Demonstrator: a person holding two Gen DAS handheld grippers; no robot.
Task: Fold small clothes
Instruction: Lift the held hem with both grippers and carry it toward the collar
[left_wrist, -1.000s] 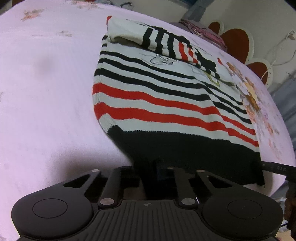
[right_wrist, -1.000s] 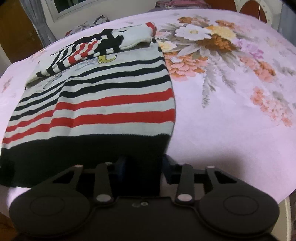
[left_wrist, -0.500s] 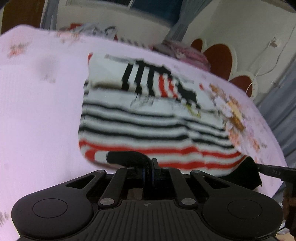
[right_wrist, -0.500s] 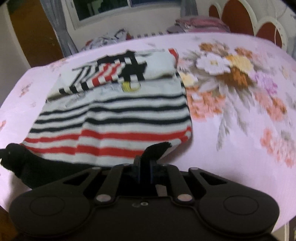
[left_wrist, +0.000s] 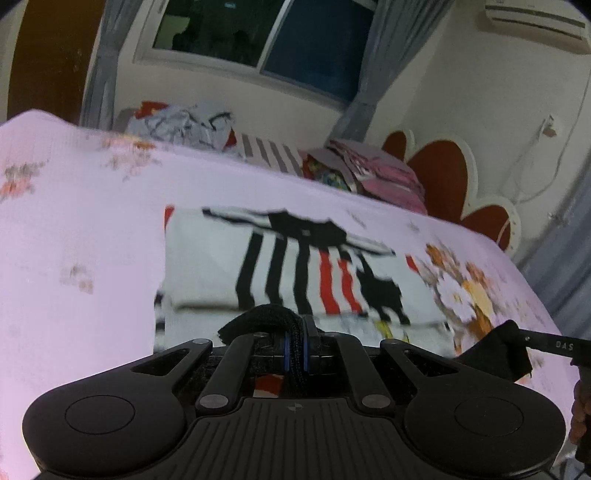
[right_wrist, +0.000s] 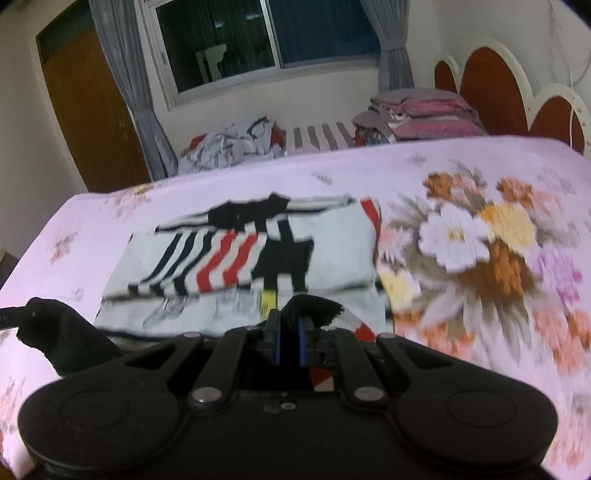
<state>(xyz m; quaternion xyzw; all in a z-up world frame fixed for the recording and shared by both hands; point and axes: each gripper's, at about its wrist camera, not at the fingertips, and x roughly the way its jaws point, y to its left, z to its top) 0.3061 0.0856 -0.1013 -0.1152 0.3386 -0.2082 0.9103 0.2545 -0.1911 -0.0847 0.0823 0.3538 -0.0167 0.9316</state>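
With both hem corners pinched, left gripper (left_wrist: 295, 343) and right gripper (right_wrist: 290, 338) fingers clamped on the black band, the striped sweater (right_wrist: 258, 258) on the bed (left_wrist: 74, 229) seems mid-fold, hem raised to carry toward its collar.

A small knitted sweater (left_wrist: 295, 266) in white with black and red stripes lies on the bed ahead of both tongs, sleeves folded across its chest; its black hem (right_wrist: 310, 306) is lifted off the bed, pinched at each corner between the tongs' jaws
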